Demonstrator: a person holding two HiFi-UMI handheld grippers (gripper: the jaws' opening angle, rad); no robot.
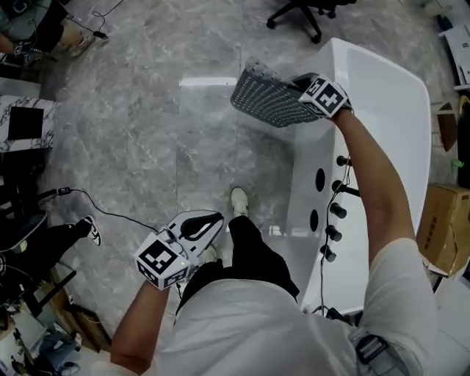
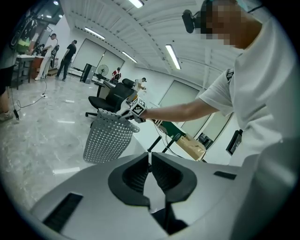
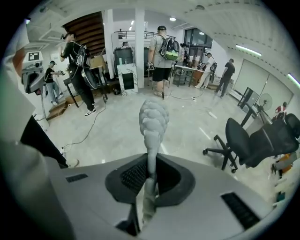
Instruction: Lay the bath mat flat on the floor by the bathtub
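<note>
The right claw (image 1: 299,86) (image 3: 151,174) is pinching one edge of the bath mat (image 1: 268,95) (image 3: 153,121). Its jaws are nearly together, with only the thin mat between the ribbed pads. In the right gripper view the mat shows edge-on, a pale grey knobbly strip rising straight out of the jaws.

In the head view the mat is held out at arm's length in the air, a grey sheet covered in small holes. It hangs at the outer edge of the white bathtub (image 1: 393,121), near the far end, mostly over the floor (image 1: 125,132). The left gripper view shows it drooping from that claw (image 2: 123,114) as a curved panel (image 2: 107,138).

The left claw (image 1: 208,222) (image 2: 151,172) is low at the person's left side. Its jaws are pressed together with only a sliver of gap, and nothing is between them.

The cube on each gripper bears black and white square markers (image 1: 324,96).

A row of dark knobs (image 1: 332,211) runs along the near edge of the tub. The person's white shoe (image 1: 239,200) stands on the grey marble floor just beside the tub.

A black cable (image 1: 110,214) trails across the floor at the left, near a bystander's foot (image 1: 89,228). A black office chair (image 1: 302,15) (image 3: 246,140) stands beyond the tub's far end, and a cardboard box (image 1: 444,228) sits at its right side. In the right gripper view several people (image 3: 162,56) stand around desks farther back.
</note>
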